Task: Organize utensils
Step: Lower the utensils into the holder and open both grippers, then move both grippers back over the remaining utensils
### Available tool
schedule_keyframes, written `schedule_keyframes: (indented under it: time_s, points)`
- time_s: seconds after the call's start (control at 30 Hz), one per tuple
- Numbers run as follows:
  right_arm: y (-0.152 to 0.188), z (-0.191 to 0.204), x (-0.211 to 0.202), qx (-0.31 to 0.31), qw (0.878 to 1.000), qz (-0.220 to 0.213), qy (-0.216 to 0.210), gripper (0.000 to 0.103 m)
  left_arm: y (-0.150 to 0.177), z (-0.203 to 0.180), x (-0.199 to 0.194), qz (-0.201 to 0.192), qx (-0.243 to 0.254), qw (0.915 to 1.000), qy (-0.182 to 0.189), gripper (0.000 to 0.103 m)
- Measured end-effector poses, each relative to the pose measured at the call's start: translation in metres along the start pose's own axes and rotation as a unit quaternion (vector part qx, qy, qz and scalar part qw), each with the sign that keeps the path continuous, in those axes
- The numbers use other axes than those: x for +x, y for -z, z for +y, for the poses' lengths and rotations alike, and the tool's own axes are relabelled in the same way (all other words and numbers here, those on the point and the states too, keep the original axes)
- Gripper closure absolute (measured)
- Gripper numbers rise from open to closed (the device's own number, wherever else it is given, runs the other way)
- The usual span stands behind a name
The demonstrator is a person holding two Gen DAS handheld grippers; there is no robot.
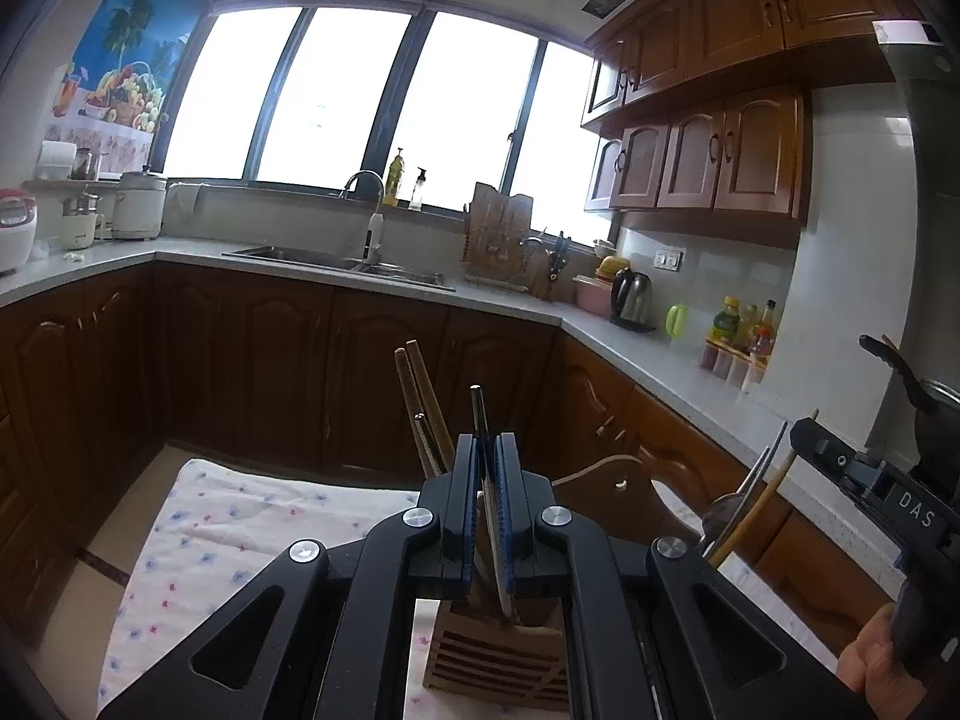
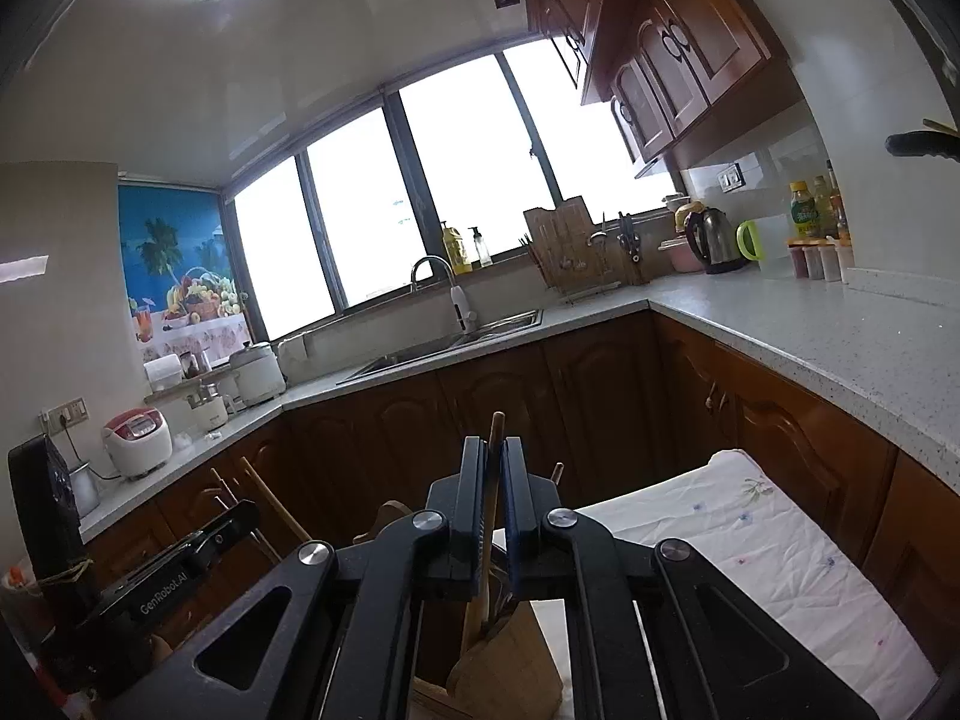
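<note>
1. Left gripper (image 1: 492, 450) pinches a dark utensil (image 1: 478, 414), upright over the slatted holder (image 1: 498, 654).
2. Right gripper (image 2: 493, 456) clamps a wooden stick (image 2: 495, 429) above the holder (image 2: 510, 660), on the cloth (image 2: 750, 546).

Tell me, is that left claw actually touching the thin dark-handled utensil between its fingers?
Touching. The left wrist view shows the left gripper with its blue pads shut against the dark-handled utensil, no gap showing, above the wooden holder.
</note>
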State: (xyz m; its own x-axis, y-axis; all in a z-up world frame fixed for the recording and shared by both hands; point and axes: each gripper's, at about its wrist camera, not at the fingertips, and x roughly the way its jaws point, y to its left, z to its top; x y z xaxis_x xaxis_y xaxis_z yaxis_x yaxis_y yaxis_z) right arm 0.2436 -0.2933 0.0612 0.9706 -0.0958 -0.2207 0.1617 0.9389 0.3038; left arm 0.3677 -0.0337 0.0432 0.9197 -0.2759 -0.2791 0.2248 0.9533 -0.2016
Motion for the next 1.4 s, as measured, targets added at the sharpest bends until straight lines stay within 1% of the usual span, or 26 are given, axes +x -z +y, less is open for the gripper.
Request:
schedule_keyframes:
  time_s: [0.07, 0.13, 0.2, 0.27, 0.33, 0.4, 0.43, 0.47, 0.5, 0.57, 0.63, 0.67, 0.7, 0.77, 0.87, 0.9, 0.97, 1.07, 1.2, 1.4]
  points:
    - [-0.001, -0.001, 0.001, 0.004, 1.0, 0.007, -0.001, 0.092, 0.0, -0.001, 0.0, 0.003, -0.001, 1.0, 0.001, 0.099]
    - [-0.001, -0.003, 0.0, 0.011, 1.0, 0.007, -0.001, 0.083, -0.001, -0.001, 0.0, 0.006, -0.001, 1.0, 0.001, 0.097]
    - [-0.001, -0.003, -0.003, 0.014, 1.0, 0.002, -0.002, 0.059, -0.002, 0.0, -0.001, 0.007, -0.003, 1.0, 0.003, 0.088]
    - [-0.002, -0.003, -0.008, 0.015, 1.0, -0.004, -0.003, 0.051, -0.002, -0.001, -0.004, 0.007, -0.003, 0.9999, 0.008, 0.083]
    - [-0.003, -0.003, -0.01, 0.016, 1.0, -0.003, -0.004, 0.046, -0.002, -0.003, -0.007, 0.005, 0.0, 1.0, 0.008, 0.077]
    - [-0.004, -0.004, -0.01, 0.02, 1.0, -0.001, -0.006, 0.032, -0.002, -0.007, -0.013, 0.0, 0.004, 0.9999, 0.01, 0.062]
    - [-0.004, -0.005, -0.012, 0.022, 1.0, 0.0, -0.007, 0.03, -0.001, -0.007, -0.015, -0.003, 0.006, 0.9999, 0.008, 0.056]
    - [-0.004, -0.006, -0.013, 0.025, 1.0, 0.0, -0.008, 0.029, 0.0, -0.008, -0.019, -0.008, 0.008, 0.9999, 0.004, 0.047]
    - [-0.003, -0.006, -0.014, 0.026, 1.0, 0.001, -0.008, 0.026, 0.001, -0.008, -0.022, -0.013, 0.009, 0.9999, 0.004, 0.043]
    - [-0.002, -0.01, -0.018, 0.033, 0.999, -0.001, -0.009, 0.021, 0.004, -0.007, -0.028, -0.014, 0.006, 0.9999, 0.006, 0.04]
    - [-0.002, -0.012, -0.022, 0.038, 0.999, -0.001, -0.01, 0.019, 0.007, -0.006, -0.034, -0.012, 0.002, 0.9999, 0.009, 0.035]
    - [-0.001, -0.014, -0.024, 0.043, 0.999, -0.001, -0.011, 0.016, 0.008, -0.005, -0.037, -0.012, 0.0, 0.9999, 0.009, 0.028]
    - [-0.001, -0.015, -0.027, 0.046, 0.999, -0.001, -0.012, 0.013, 0.01, -0.004, -0.04, -0.012, -0.002, 0.9999, 0.007, 0.024]
    - [0.0, -0.017, -0.031, 0.049, 0.999, -0.001, -0.014, 0.008, 0.014, -0.003, -0.048, -0.014, -0.002, 0.9999, 0.006, 0.021]
    - [0.001, -0.018, -0.039, 0.048, 0.999, 0.0, -0.016, 0.005, 0.02, -0.003, -0.059, -0.01, -0.002, 0.9999, -0.004, 0.008]
    - [0.002, -0.017, -0.041, 0.048, 0.999, 0.001, -0.017, 0.003, 0.021, -0.003, -0.063, -0.009, -0.003, 0.9999, -0.008, 0.006]
    - [0.005, -0.016, -0.048, 0.048, 0.999, 0.003, -0.021, 0.001, 0.024, -0.004, -0.072, -0.011, -0.005, 0.9998, -0.013, 0.004]
    - [0.008, -0.014, -0.056, 0.047, 0.999, 0.008, -0.026, 0.0, 0.028, -0.006, -0.086, -0.01, -0.003, 0.9997, -0.022, 0.001]
    - [0.014, -0.01, -0.069, 0.05, 0.998, 0.013, -0.031, 0.0, 0.035, -0.002, -0.106, -0.004, 0.001, 0.9995, -0.031, 0.001]
    - [0.022, -0.001, -0.09, 0.048, 0.998, 0.017, -0.041, 0.0, 0.048, 0.002, -0.14, 0.018, -0.015, 0.9986, -0.048, 0.001]
